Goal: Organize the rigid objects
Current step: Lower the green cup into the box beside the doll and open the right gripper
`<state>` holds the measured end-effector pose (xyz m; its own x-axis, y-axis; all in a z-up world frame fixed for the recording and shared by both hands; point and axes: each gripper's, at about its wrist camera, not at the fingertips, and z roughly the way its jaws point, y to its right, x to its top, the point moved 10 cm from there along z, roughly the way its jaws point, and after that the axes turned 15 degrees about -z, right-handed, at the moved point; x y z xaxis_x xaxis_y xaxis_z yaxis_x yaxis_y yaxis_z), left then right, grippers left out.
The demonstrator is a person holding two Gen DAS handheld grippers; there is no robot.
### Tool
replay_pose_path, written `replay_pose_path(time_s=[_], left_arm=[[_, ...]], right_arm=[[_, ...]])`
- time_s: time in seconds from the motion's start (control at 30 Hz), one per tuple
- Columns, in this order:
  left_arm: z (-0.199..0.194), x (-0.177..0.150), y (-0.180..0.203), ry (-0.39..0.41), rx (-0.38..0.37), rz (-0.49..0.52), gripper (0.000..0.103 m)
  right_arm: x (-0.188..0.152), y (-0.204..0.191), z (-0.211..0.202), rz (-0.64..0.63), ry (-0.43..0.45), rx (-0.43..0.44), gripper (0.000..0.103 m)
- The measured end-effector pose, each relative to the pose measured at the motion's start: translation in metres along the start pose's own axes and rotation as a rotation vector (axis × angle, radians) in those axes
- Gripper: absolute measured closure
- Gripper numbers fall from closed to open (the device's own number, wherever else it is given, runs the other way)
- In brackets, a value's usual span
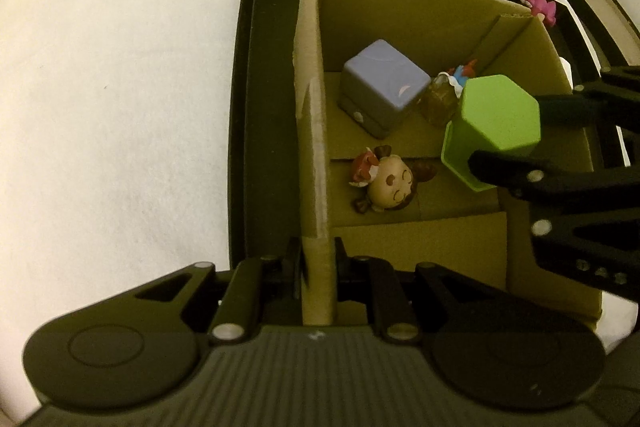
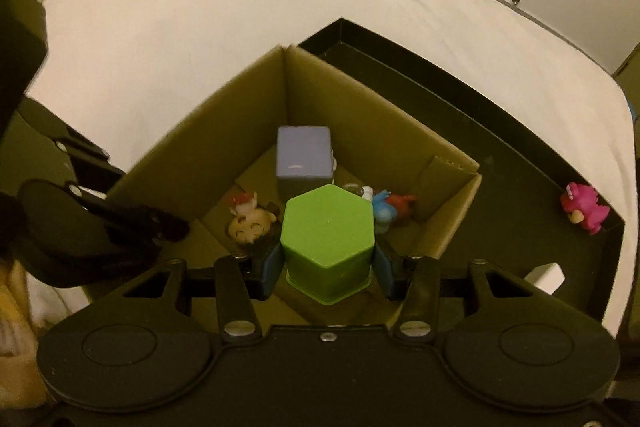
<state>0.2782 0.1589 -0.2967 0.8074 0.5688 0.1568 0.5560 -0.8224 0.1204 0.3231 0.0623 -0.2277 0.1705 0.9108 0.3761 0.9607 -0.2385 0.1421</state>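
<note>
Both hand-held grippers clamped: left (image 1: 318, 267) on box wall (image 1: 314, 131), right (image 2: 326, 267) on green cup (image 2: 328, 235) hiding a toy.

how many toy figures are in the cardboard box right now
2 clearly: a brown-haired doll lying near the left wall, and a blue-and-red figure behind the held green cup. More may hide behind it. A pink figure sits outside.

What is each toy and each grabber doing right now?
Left gripper: shut on the cardboard box wall.
Right gripper: shut on the green cup, held upside down over the box.
Purple cube: resting inside the box.
Doll: lying inside the box.
Pink toy: outside the box, in the black tray.
</note>
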Motion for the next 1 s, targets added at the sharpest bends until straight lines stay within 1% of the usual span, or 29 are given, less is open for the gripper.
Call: replay_pose_path(time_s=[0.23, 0.33, 0.47, 0.5, 0.6, 0.67, 0.83, 1.0], left_arm=[[0.000, 0.000, -0.001, 0.000, -0.008, -0.007, 0.090], [-0.001, 0.001, -0.001, 0.000, -0.004, -0.005, 0.090], [0.000, 0.001, -0.002, -0.002, -0.003, -0.007, 0.090], [-0.001, 0.001, -0.001, -0.002, -0.001, -0.007, 0.090], [-0.002, 0.001, 0.000, -0.002, 0.002, -0.002, 0.090], [-0.002, 0.001, 0.001, -0.002, 0.003, -0.002, 0.090], [-0.001, 0.000, 0.002, 0.000, 0.008, 0.001, 0.090], [-0.001, 0.001, 0.002, -0.002, 0.008, -0.003, 0.090]], right_arm=[[-0.001, -0.011, 0.006, -0.067, -0.058, -0.036, 0.056], [-0.002, -0.011, 0.006, -0.074, -0.061, -0.046, 0.055], [-0.001, -0.008, 0.002, -0.060, -0.051, -0.038, 0.051], [-0.002, -0.009, -0.001, -0.056, -0.045, -0.027, 0.051], [0.001, -0.004, -0.010, -0.051, -0.011, -0.043, 0.051], [0.004, 0.002, -0.021, -0.027, 0.026, -0.040, 0.051], [0.011, 0.028, -0.048, 0.048, 0.110, -0.042, 0.051], [0.003, 0.058, -0.060, 0.100, 0.139, -0.068, 0.051]])
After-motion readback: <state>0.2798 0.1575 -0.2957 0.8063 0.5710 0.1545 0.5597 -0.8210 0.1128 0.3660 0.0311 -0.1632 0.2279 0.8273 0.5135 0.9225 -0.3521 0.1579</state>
